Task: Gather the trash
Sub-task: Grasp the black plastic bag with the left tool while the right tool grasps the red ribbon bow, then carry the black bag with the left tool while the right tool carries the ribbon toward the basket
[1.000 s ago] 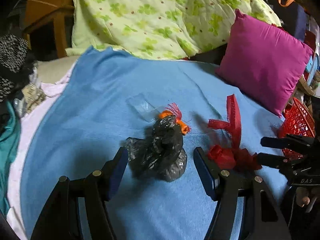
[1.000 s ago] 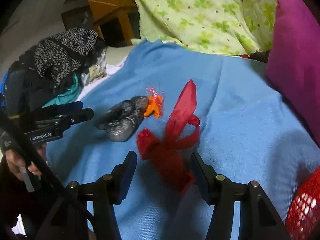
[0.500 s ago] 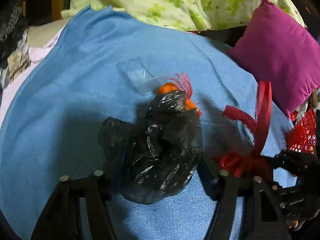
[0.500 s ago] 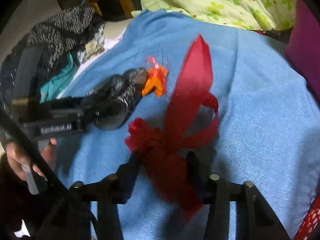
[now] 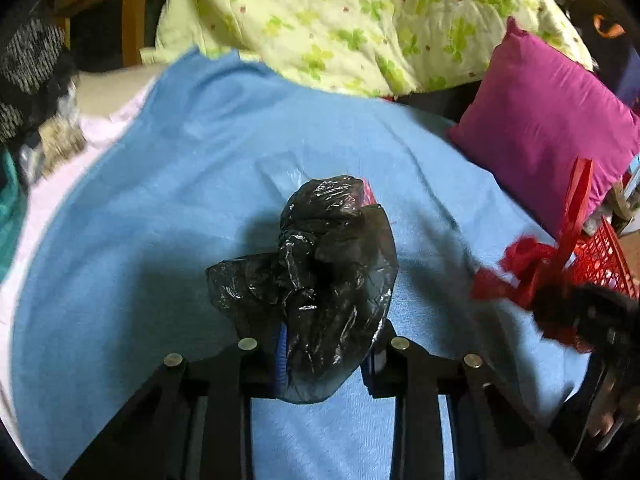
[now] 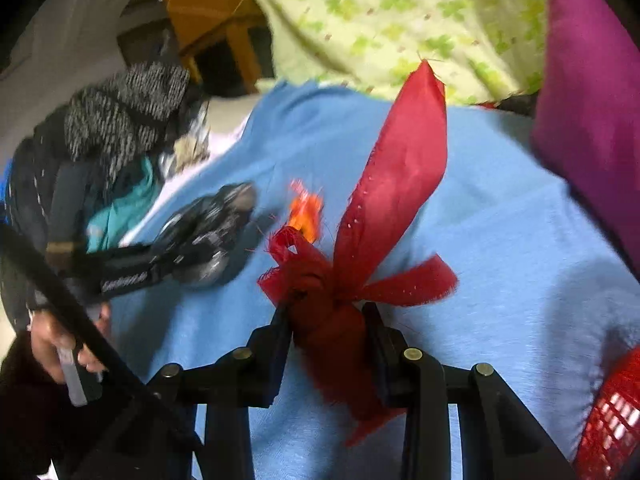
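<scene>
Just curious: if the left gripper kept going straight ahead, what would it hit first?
Probably the blue blanket; beyond the black bag the left gripper holds, the bedding slopes ahead. Depth is unclear.

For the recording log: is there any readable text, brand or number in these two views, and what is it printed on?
White lettering on the side of the left gripper, seen from the right wrist: too motion-blurred to read.
No other text, label or number shows: none on the black plastic bag, the red ribbon bundle, the red basket or the blue blanket.
</scene>
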Motion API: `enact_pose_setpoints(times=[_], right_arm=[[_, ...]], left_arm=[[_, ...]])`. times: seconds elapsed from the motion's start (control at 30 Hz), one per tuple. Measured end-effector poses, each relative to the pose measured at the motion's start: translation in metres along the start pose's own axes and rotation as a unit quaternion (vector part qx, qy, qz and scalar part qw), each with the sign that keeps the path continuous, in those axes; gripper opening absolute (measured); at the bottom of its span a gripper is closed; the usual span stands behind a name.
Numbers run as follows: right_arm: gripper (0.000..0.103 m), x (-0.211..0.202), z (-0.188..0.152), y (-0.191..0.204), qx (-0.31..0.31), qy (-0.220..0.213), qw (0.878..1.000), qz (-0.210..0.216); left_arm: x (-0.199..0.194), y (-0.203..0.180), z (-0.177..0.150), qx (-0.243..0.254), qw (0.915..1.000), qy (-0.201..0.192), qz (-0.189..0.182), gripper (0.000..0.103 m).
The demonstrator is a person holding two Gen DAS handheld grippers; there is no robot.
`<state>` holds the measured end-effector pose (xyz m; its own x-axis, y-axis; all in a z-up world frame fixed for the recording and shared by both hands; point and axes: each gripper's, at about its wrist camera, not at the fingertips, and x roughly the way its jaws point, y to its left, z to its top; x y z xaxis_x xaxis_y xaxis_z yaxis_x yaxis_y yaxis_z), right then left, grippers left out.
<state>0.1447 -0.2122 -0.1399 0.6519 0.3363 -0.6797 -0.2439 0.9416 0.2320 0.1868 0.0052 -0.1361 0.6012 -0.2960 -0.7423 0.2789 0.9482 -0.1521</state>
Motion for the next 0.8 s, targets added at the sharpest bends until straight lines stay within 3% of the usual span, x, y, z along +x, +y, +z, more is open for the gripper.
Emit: enact_pose_setpoints(times=[0.4, 0.8], right_arm=[[0.038, -0.057, -0.007, -0.02, 0.019, -0.063, 0.997, -0.034], [0.038, -0.082, -0.007, -0.02, 0.021, -0.106, 0.993, -0.051]], left_arm=[[-0.068, -0.026, -0.009, 0.029, 0.9941, -0.082, 0.064, 0.03], [-0.107, -0.067, -0.008, 0.05, 0.9902, -0.102, 0.081, 0.03]])
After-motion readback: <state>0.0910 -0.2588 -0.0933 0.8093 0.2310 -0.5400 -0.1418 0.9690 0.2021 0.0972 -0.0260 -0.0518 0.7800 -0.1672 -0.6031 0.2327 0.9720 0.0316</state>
